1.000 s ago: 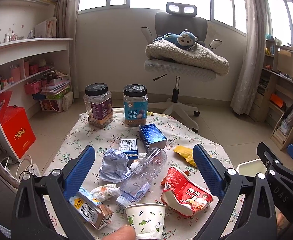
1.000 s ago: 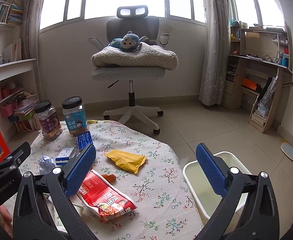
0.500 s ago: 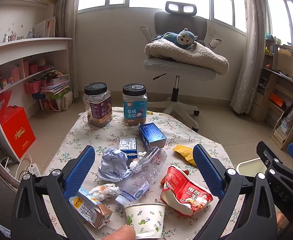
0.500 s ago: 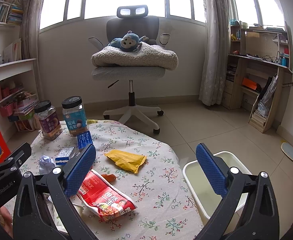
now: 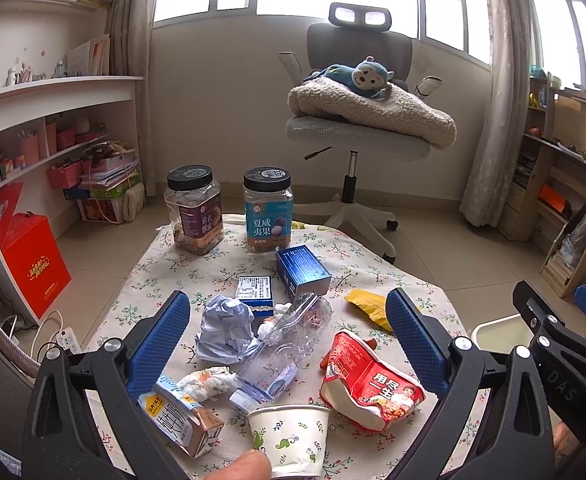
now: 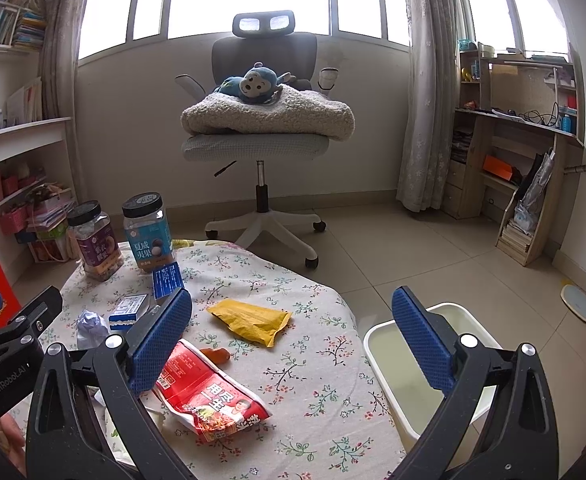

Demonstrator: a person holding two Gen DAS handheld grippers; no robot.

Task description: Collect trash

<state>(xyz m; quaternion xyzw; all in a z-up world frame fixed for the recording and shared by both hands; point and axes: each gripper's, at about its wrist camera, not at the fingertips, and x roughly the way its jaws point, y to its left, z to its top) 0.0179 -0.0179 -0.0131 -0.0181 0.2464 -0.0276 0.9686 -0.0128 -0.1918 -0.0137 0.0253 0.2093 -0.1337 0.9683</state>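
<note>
On the floral counter (image 5: 373,268), trash is lying just beyond the left gripper (image 5: 289,344), which is hanging wide open and empty: one crushed bottle (image 5: 281,340), one paper cup (image 5: 289,436), one red wrapper (image 5: 369,380), one milk carton (image 5: 181,420). Two jars (image 5: 269,208) are standing behind. Beside the counter, the right gripper (image 6: 293,340), also open, is hovering near one white bin (image 6: 409,376)

Two jars (image 5: 194,210) (image 5: 268,210), two boxes (image 5: 302,270) (image 5: 254,290), one cup (image 5: 289,432).
</note>
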